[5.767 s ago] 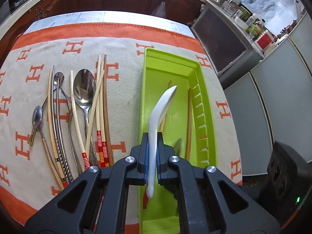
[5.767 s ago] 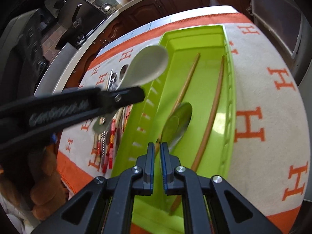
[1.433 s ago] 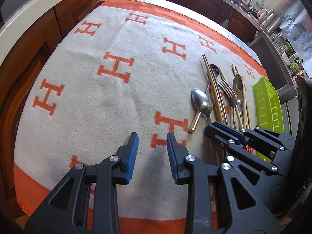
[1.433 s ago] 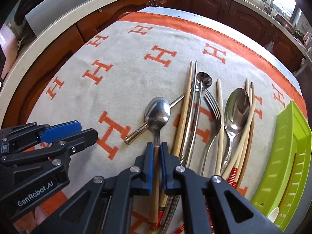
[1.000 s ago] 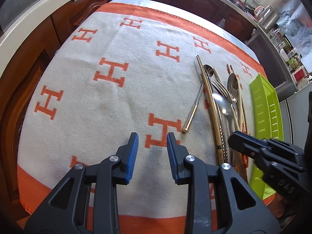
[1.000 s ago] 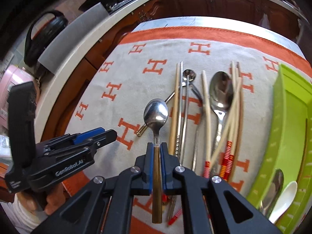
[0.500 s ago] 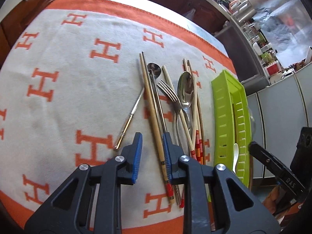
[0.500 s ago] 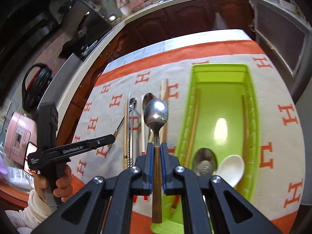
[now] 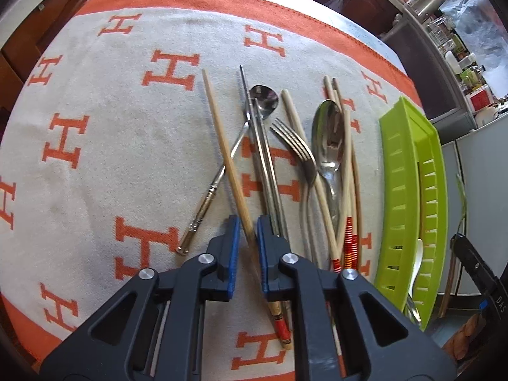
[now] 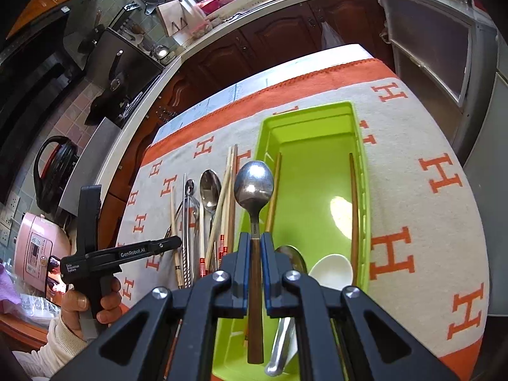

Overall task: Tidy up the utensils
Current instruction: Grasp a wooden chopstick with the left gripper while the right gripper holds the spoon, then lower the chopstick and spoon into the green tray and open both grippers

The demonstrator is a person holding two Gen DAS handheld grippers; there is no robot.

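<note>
The right gripper (image 10: 255, 255) is clamped on a wooden-handled steel spoon (image 10: 254, 190) above the lime-green plastic tray's (image 10: 362, 146) near end, while the left gripper's (image 9: 244, 244) parted fingers straddle a red-tipped bamboo chopstick (image 9: 227, 155) on the orange-bordered cloth (image 9: 111, 146).

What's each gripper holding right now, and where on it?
Right gripper is shut on the wooden-handled spoon, clamped on the upper handle just below the metal neck. Left gripper is open, straddling a chopstick, holding nothing.

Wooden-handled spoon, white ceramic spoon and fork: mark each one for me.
wooden-handled spoon (image 10: 254, 185), right wrist view, on its metal bowl.
white ceramic spoon (image 10: 331, 270), right wrist view, on its bowl inside the tray.
fork (image 9: 293, 139), left wrist view, on its tines.
</note>
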